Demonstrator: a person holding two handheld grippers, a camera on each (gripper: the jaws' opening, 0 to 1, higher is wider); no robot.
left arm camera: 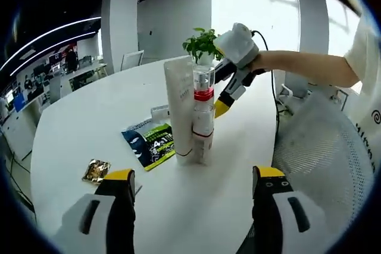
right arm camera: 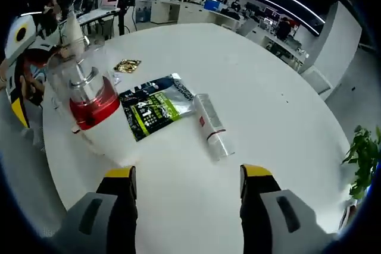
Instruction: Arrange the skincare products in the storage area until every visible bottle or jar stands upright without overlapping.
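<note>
two bottles upright, one small bottle (right arm camera: 211,126) lying flat mid-surface (right arm camera: 256,63)
left gripper (left arm camera: 196,191) and right gripper (right arm camera: 187,191) both gape, holding nothing.

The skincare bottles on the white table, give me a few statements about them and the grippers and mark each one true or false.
1. A small clear bottle lies on its side on the white table. True.
2. The bottle with the red band has fallen over. False: it stands upright beside a tall white tube.
3. The right gripper is shut on a bottle. False: its jaws are open, holding nothing.
4. A dark packet with green print lies flat on the table. True.
5. The left gripper is open. True.
</note>
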